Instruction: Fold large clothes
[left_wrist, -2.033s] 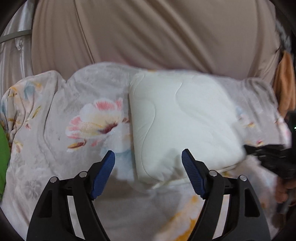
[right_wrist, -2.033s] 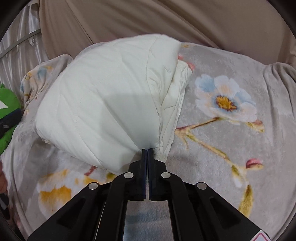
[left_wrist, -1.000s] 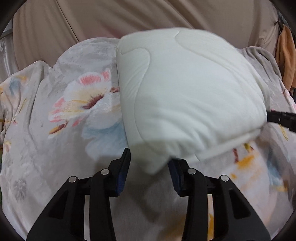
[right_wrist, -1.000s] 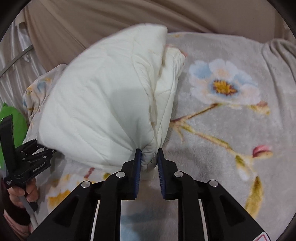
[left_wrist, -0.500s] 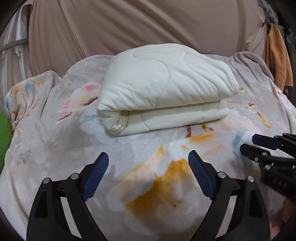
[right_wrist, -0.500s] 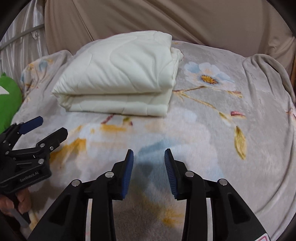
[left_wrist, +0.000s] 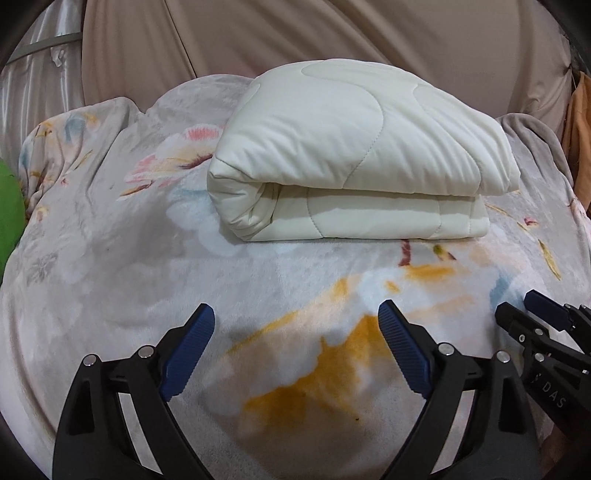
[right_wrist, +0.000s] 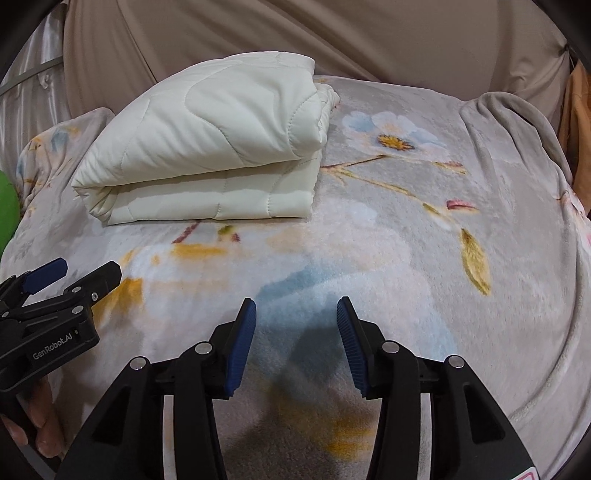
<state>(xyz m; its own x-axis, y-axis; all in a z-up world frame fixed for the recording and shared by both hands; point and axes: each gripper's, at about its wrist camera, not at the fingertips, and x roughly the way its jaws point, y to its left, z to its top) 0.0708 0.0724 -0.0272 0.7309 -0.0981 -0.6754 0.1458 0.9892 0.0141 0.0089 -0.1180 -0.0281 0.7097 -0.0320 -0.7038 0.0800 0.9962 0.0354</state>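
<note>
A cream quilted comforter (left_wrist: 354, 155) (right_wrist: 214, 147) lies folded in a thick bundle on the far half of the floral blanket (left_wrist: 332, 362) (right_wrist: 424, 258). My left gripper (left_wrist: 295, 317) hangs open and wide over bare blanket, well short of the bundle, with nothing between its blue pads. In its own view my right gripper (right_wrist: 295, 310) is also back from the bundle; its jaws are opening and hold nothing. Each gripper shows at the edge of the other's view: the right gripper (left_wrist: 517, 306) at lower right, the left gripper (right_wrist: 81, 269) at lower left with a hand below it.
A beige curtain (left_wrist: 332, 33) hangs behind the bed. Silver fabric (left_wrist: 33, 70) is at the far left, a green object (left_wrist: 9, 206) at the left edge, and an orange cloth (left_wrist: 576, 122) hangs at the right. The blanket bunches up at the far right corner (right_wrist: 517, 122).
Both grippers let go of the folded comforter's near edge and drew back toward me. The left jaws sprang wide; the right jaws widened steadily. The comforter now rests flat on the blanket.
</note>
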